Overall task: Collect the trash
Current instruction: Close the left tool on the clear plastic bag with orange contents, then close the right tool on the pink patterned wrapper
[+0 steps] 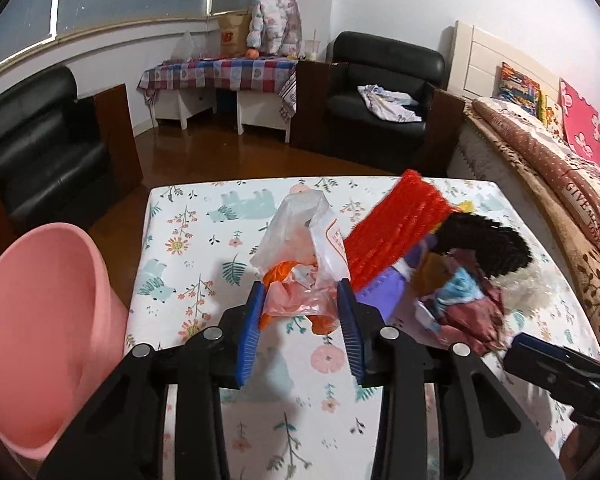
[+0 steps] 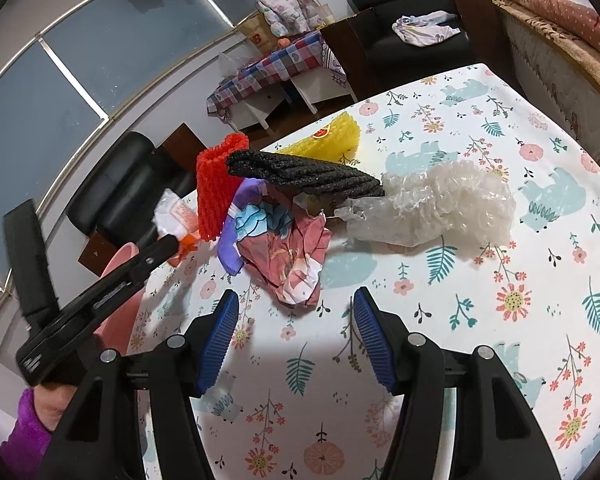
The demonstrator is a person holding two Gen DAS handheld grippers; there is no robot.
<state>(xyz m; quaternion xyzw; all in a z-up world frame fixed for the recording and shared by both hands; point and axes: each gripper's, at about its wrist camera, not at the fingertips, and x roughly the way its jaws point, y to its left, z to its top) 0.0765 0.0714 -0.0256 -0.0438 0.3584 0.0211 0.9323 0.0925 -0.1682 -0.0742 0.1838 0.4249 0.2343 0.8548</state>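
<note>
1. The left gripper [image 1: 302, 292] has its jaws around a crumpled clear plastic bag [image 1: 300, 240] with orange inside — pads touching its sides, frame centre.
2. The right gripper [image 2: 294, 316] is open and empty — crumpled pink paper [image 2: 292, 264] lies just beyond.
3. The floral tablecloth [image 2: 500, 320] bears both.

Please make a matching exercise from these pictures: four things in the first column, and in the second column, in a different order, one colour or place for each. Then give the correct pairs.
Column one:
1. foam net sleeve
2. bubble wrap
3. plastic bag
4. bin

Column two:
A. pink, beside the table's left edge
B. clear, lying on the tablecloth at the right end of the pile
C. red, standing up in the pile
D. between the blue pads of the left gripper

Pairs: 1-C, 2-B, 3-D, 4-A
</note>
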